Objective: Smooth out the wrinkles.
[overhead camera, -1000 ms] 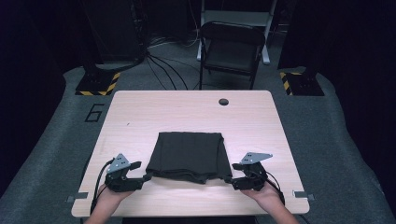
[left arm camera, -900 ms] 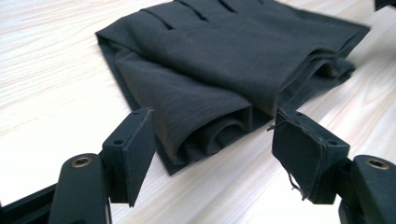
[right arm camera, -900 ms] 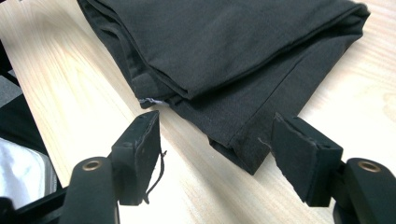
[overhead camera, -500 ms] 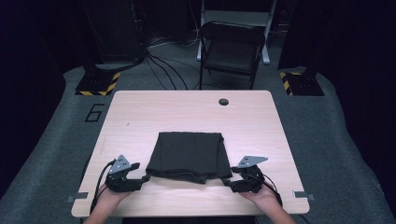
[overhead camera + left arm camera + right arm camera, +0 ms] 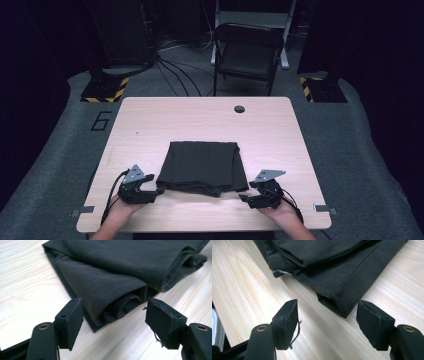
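Observation:
A dark grey folded cloth (image 5: 202, 167) lies flat in the near middle of the light wooden table (image 5: 210, 120). My left gripper (image 5: 157, 191) sits at the cloth's near left corner, open, its jaws either side of the folded corner (image 5: 112, 312) without closing on it. My right gripper (image 5: 243, 198) rests at the near right corner, open too, and the cloth's pointed corner (image 5: 342, 303) lies just ahead of the gap between the jaws. A frayed thread hangs from one pad (image 5: 160, 317) of the left gripper.
A round cable hole (image 5: 239, 109) is near the table's far edge. A black folding chair (image 5: 247, 55) stands behind the table. Yellow-black striped bases (image 5: 105, 90) and cables lie on the grey floor.
Both grippers have crept inward toward the cloth's near corners, the right one also sliding a little nearer the table's front edge. The cloth lies as before.

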### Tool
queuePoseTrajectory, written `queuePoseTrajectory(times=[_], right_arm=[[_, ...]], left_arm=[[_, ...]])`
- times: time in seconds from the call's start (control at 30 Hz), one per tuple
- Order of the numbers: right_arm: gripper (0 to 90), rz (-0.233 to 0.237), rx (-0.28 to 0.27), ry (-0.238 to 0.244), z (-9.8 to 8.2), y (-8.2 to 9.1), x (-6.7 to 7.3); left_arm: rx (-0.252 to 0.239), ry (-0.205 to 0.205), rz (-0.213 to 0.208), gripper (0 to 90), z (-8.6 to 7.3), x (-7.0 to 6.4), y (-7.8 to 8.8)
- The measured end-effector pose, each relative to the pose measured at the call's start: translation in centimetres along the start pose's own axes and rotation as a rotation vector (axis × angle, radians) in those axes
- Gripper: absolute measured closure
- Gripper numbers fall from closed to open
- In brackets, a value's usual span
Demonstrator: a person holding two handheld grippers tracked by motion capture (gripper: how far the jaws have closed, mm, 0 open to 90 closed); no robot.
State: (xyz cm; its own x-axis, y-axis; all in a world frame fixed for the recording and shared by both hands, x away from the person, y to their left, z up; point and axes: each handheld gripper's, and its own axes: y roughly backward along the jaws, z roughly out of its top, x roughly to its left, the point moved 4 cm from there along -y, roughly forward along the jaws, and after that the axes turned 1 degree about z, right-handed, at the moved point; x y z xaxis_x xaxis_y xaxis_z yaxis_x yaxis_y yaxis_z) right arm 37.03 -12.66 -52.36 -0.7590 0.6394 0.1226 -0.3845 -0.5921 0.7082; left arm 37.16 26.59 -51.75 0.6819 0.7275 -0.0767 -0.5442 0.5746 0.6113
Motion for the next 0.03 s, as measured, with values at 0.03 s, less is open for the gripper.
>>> queuePoseTrajectory(times=[0.03], right_arm=[[33.3, -0.004, 0.0, -0.006, -0.04, 0.01, -0.05]], left_arm=[[0.004, -0.009, 0.001, 29.8, 0.05, -0.03, -0.03]])
